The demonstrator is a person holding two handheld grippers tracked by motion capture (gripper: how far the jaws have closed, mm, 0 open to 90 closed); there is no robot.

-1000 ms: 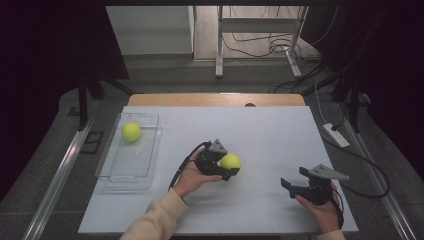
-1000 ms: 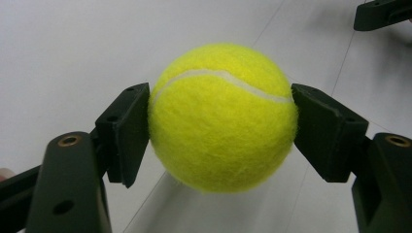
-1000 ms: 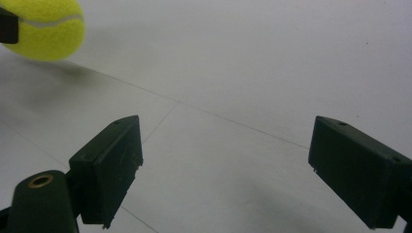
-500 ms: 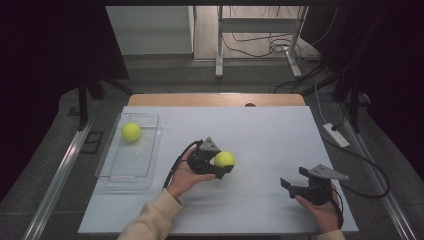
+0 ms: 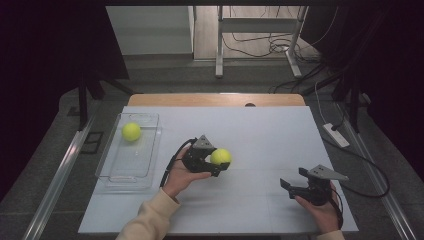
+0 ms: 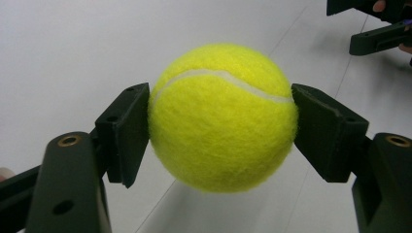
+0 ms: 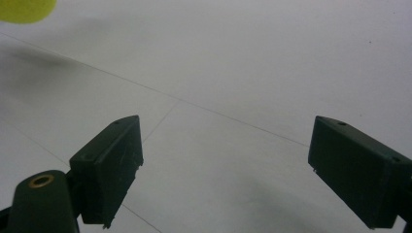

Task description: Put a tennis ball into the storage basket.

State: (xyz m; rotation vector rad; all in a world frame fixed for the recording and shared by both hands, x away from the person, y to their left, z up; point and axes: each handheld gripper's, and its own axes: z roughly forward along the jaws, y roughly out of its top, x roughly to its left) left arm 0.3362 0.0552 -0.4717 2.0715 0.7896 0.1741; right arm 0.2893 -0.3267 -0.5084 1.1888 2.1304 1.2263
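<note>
Left gripper [image 5: 212, 162] clamped on a yellow tennis ball [image 6: 223, 116], jaws pressing both sides; ball held just above the white surface [image 5: 260, 135], near its middle. Right gripper [image 5: 295, 184] low over the surface at the right, jaws wide apart, nothing between them. Second tennis ball [image 5: 131, 131] lying in the clear tray [image 5: 112, 172] at the left.

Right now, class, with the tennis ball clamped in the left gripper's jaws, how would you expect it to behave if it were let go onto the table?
The tennis ball is round, so it would probably roll across the flat white table. Its fuzzy felt likely resists slipping from the left gripper. It looks light and probably springy, so a small bounce seems likely.
</note>
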